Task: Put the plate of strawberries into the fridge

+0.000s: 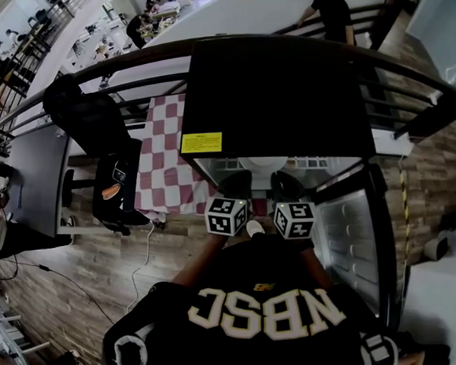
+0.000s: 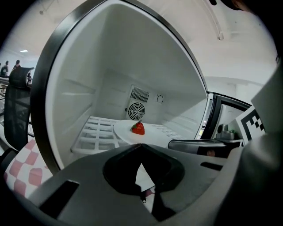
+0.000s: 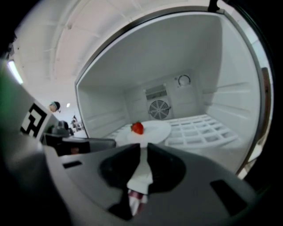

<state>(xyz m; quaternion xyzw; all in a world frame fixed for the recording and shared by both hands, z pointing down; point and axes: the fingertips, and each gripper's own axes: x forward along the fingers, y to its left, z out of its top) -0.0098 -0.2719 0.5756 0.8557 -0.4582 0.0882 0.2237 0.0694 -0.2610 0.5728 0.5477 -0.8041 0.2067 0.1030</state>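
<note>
The round white plate (image 2: 154, 133) with 1 red strawberry (image 2: 138, 128) sits mid-frame on the white wire fridge shelf (image 2: 95, 132). The left gripper (image 2: 140, 148) is closed and empty. The right gripper (image 3: 144, 149) stands slightly apart, also empty. It would be best to back both straight out, clear of the plate's rim.

Pink-and-white checkered cloth (image 1: 162, 155) at ten o'clock, black office chair (image 1: 95, 120) just beside it. Dark desk (image 1: 33, 180) at nine o'clock, person in black (image 1: 332, 12) at one o'clock.
</note>
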